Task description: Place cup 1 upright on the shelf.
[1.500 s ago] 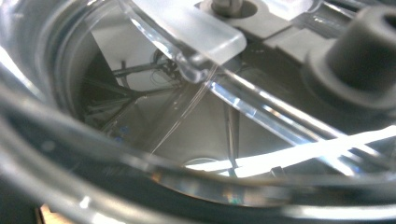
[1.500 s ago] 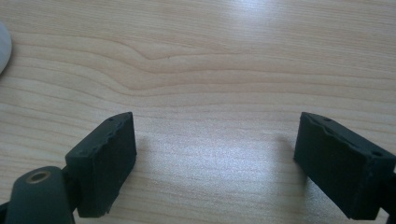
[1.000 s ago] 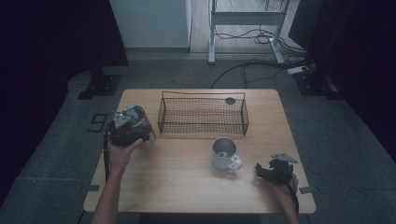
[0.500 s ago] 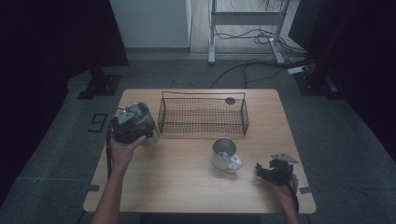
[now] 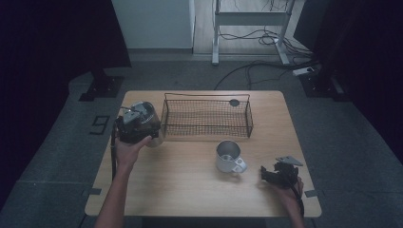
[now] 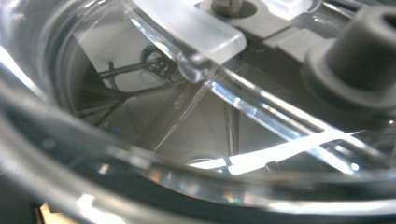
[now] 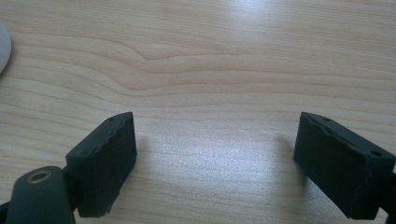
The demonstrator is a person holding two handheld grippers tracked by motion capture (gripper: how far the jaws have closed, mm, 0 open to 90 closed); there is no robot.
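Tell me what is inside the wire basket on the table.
The wire basket looks empty: through its mesh only the wooden table shows. A small dark round thing sits at its far rim; whether inside or behind, I cannot tell.

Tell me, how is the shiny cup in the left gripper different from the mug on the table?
The shiny cup is lifted off the table by the left gripper, beside the wire basket; the mug stands on the table, touched by nothing. The shiny cup is tipped, while the mug sits upright with its mouth up. The mug shows a handle; I can't see one on the shiny cup. Both look silvery.
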